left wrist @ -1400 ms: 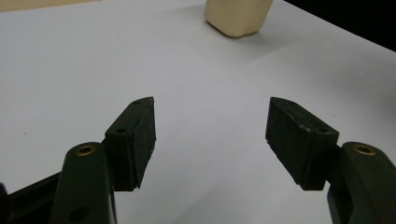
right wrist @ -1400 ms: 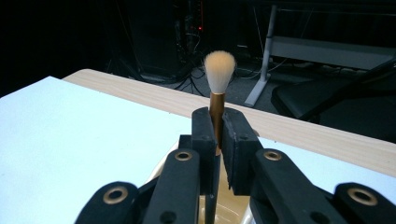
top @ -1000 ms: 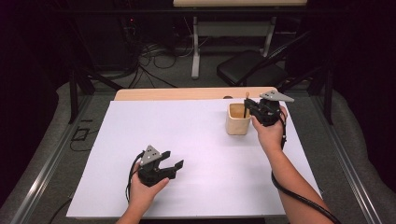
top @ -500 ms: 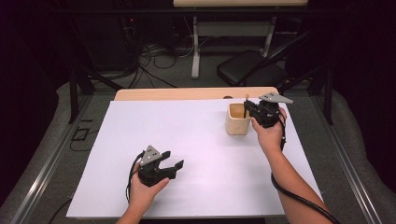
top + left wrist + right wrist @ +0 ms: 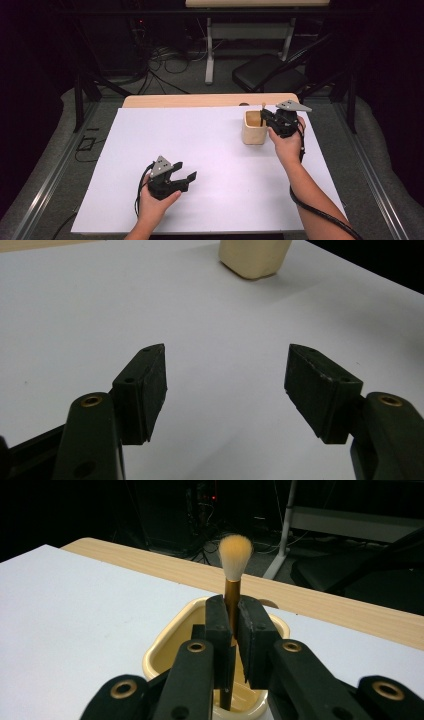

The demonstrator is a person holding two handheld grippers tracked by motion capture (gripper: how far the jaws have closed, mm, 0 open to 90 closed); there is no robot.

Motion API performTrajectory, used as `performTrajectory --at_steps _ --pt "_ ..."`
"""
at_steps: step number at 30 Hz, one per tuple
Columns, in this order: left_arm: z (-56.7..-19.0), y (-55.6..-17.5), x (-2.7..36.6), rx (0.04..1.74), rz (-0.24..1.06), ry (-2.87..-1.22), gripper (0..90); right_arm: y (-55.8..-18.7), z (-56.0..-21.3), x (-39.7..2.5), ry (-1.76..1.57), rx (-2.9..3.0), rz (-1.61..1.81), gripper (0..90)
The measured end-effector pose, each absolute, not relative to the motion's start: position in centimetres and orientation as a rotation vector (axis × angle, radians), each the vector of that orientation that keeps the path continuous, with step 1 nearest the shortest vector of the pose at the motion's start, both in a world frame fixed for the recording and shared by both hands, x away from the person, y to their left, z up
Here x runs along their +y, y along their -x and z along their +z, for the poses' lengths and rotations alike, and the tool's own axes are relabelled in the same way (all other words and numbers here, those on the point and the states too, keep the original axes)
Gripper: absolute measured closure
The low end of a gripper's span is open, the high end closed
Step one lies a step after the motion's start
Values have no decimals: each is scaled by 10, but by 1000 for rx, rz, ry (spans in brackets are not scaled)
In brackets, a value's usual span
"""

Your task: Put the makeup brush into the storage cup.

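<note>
Right gripper (image 5: 232,630) clamped on upright brush (image 5: 234,560), cup (image 5: 165,647) directly below; left gripper (image 5: 226,385) wide open, empty, over surface (image 5: 75,315).

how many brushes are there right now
1. The brush stands upright, bristles up, clamped in the right tool with its lower end inside the cream cup near the table's far right. Part of the cup's inside is hidden, so another could sit there unseen.

bright overhead light on white table (image 5: 210,150), dark surroundings, soft shadows, slightly blurry close views
</note>
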State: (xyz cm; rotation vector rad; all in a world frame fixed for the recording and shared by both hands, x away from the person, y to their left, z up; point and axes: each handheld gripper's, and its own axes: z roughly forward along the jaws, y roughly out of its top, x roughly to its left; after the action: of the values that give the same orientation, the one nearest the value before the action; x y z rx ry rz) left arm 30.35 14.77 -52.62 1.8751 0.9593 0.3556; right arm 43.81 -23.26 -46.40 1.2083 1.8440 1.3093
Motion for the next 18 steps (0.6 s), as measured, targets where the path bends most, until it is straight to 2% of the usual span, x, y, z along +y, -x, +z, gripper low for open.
performTrajectory --at_steps 18 --pt "-526 -303 148 957 357 -1878 338 -439 -467 -232 -1212 1860 1302 840"
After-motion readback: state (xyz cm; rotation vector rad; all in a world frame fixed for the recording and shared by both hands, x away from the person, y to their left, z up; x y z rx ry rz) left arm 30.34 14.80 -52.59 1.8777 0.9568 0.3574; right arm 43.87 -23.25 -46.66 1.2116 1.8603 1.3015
